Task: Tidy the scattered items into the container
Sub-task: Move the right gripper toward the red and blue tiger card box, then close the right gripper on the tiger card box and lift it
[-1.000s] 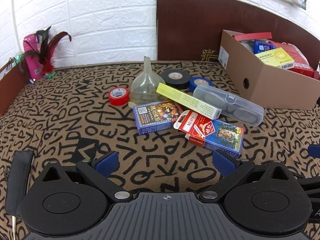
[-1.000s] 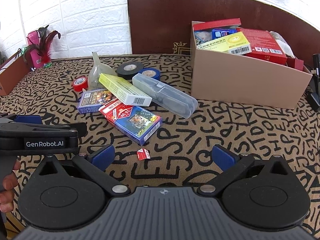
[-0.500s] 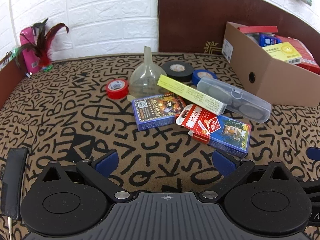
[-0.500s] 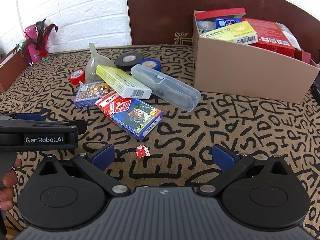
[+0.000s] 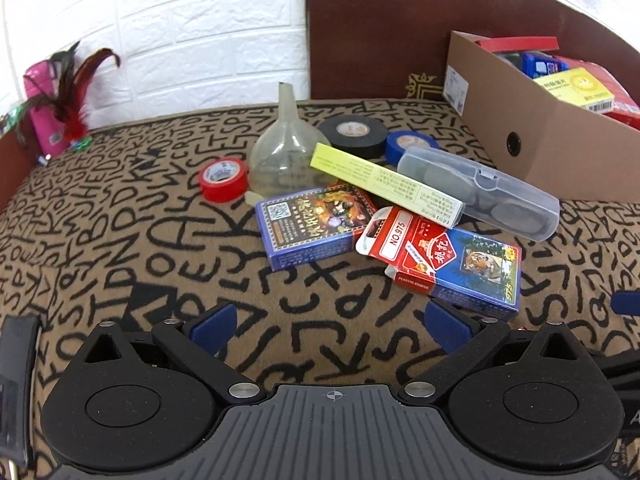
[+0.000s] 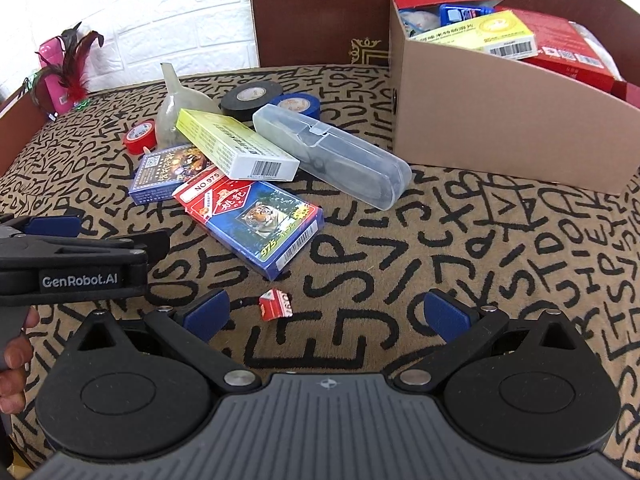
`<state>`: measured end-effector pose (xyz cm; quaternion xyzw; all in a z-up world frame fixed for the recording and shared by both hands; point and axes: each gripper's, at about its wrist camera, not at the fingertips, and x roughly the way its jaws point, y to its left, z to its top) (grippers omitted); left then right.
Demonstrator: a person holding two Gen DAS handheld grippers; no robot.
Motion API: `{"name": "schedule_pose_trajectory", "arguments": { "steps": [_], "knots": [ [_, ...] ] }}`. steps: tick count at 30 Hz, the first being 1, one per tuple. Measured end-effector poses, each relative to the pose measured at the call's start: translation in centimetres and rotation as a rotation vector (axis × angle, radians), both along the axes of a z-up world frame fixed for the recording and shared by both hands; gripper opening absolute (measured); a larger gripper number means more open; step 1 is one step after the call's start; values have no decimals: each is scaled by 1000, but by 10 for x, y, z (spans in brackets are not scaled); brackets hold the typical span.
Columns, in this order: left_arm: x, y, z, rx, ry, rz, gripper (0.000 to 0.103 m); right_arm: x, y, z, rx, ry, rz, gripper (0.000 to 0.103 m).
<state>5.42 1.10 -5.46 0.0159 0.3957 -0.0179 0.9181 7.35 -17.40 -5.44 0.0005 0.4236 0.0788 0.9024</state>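
Observation:
A pile of loose items lies mid-table: a tiger card box point(image 5: 460, 264) point(image 6: 256, 216), a blue card box point(image 5: 316, 224) point(image 6: 168, 172), a yellow-green carton point(image 5: 384, 184) point(image 6: 236, 148), a clear glasses case point(image 5: 480, 192) point(image 6: 332, 160), a funnel point(image 5: 286, 152) point(image 6: 176, 96), red tape point(image 5: 222, 178) point(image 6: 138, 136), black tape point(image 5: 354, 132) point(image 6: 252, 98) and blue tape point(image 5: 410, 144) point(image 6: 296, 104). The cardboard box point(image 5: 560, 148) point(image 6: 500, 128) holds cartons at the right. My left gripper point(image 5: 332, 320) is open just short of the card boxes. My right gripper point(image 6: 326, 312) is open above a small red scrap point(image 6: 275, 305).
A letter-patterned cloth point(image 5: 120, 240) covers the table. A pink bottle with feathers point(image 5: 56, 100) stands at the far left by the white brick wall. A dark headboard point(image 5: 380, 28) rises behind. A hand point(image 6: 14, 364) holds the left gripper's body point(image 6: 76, 272) at the right view's left edge.
Both grippers have moved forward toward the pile, so the items look larger and nearer. Nothing on the table has shifted and both grippers stay open.

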Motion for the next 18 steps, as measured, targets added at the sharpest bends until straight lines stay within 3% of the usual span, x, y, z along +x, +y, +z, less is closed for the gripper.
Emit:
{"name": "schedule_pose_trajectory", "arguments": {
  "steps": [6, 8, 15, 18],
  "knots": [
    [22, 2, -4, -115, 21, -78, 103, 14, -1, -13, 19, 2, 34, 102],
    [32, 2, -4, -139, 28, -91, 102, 17, 0, -15, 21, -4, 56, 97],
    [64, 7, -13, -292, 93, -152, 85, 32, 6, -20, 2, -55, 151, 89],
    [76, 12, -19, -375, 118, -135, 86, 36, 9, -22, 4, -78, 208, 85]
  ]
}}
